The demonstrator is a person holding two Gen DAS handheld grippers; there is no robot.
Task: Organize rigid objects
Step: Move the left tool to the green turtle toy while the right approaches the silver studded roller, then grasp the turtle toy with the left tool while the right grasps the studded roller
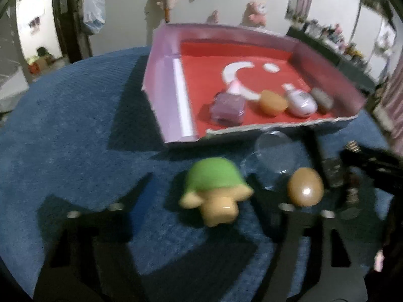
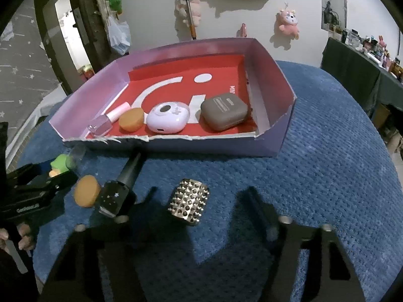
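A lilac box with a red floor (image 1: 166, 83) (image 2: 282, 115) stands on the blue cloth. It holds a clear nail polish bottle (image 2: 102, 125), an orange round piece (image 2: 131, 122), a lilac earbud case (image 2: 167, 121) and a grey case (image 2: 223, 112). My left gripper (image 1: 199, 183) is open around a green-capped toy (image 1: 214, 188). A brown egg-shaped piece (image 1: 305, 186) lies to its right. My right gripper (image 2: 201, 196) is open around a studded silver block (image 2: 189, 202). A black nail polish bottle (image 2: 121, 188) and an orange disc (image 2: 86, 194) lie left of it.
A clear plastic dome (image 1: 273, 156) lies behind the toy, near the box's torn front edge. The left gripper's body (image 2: 32, 196) shows at the left of the right wrist view. Plush toys hang on the wall; a cluttered shelf (image 2: 365, 58) stands far right.
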